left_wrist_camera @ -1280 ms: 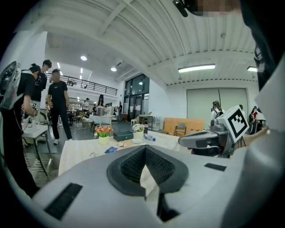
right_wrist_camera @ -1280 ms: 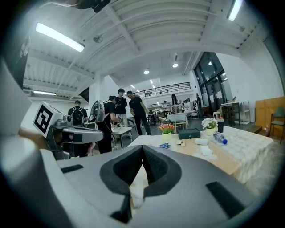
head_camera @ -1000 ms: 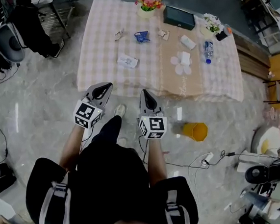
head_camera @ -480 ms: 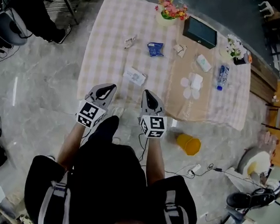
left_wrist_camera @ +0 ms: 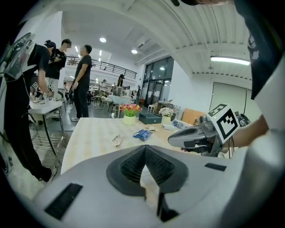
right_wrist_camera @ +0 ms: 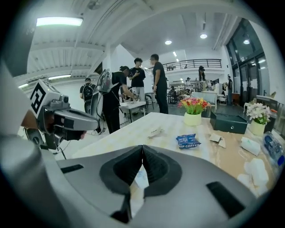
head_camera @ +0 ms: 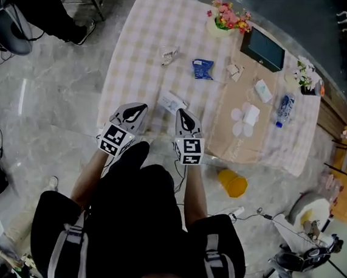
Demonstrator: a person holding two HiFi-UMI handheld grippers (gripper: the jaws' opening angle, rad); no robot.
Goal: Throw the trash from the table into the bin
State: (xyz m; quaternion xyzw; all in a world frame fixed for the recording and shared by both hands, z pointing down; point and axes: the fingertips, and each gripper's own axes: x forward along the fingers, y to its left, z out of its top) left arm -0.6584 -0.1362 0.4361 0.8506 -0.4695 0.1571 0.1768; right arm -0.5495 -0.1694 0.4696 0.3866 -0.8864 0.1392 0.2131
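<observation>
On the checked tablecloth (head_camera: 133, 46) lie a white packet (head_camera: 173, 101) near the front edge, a blue coffee sachet (head_camera: 203, 68), a crumpled wrapper (head_camera: 169, 55) and small paper scraps (head_camera: 234, 69). An orange bin (head_camera: 233, 182) stands on the floor to the right, below the table's front edge. My left gripper (head_camera: 135, 109) is shut and empty at the table's front edge. My right gripper (head_camera: 184, 115) is also shut and empty, its tip just short of the white packet. In the right gripper view the sachet (right_wrist_camera: 187, 141) lies ahead of the shut jaws (right_wrist_camera: 142, 147).
At the far side stand a flower pot (head_camera: 226, 19), a black box (head_camera: 263, 48) and a second flower pot (head_camera: 306, 75). White napkins (head_camera: 247, 116), a tissue pack (head_camera: 263, 91) and a water bottle (head_camera: 285, 109) lie right. People stand beyond the table's far left corner (left_wrist_camera: 82, 80).
Both grippers have moved forward and down from over the floor to the table's front edge. The table now sits nearer in the head view. Both stay shut.
</observation>
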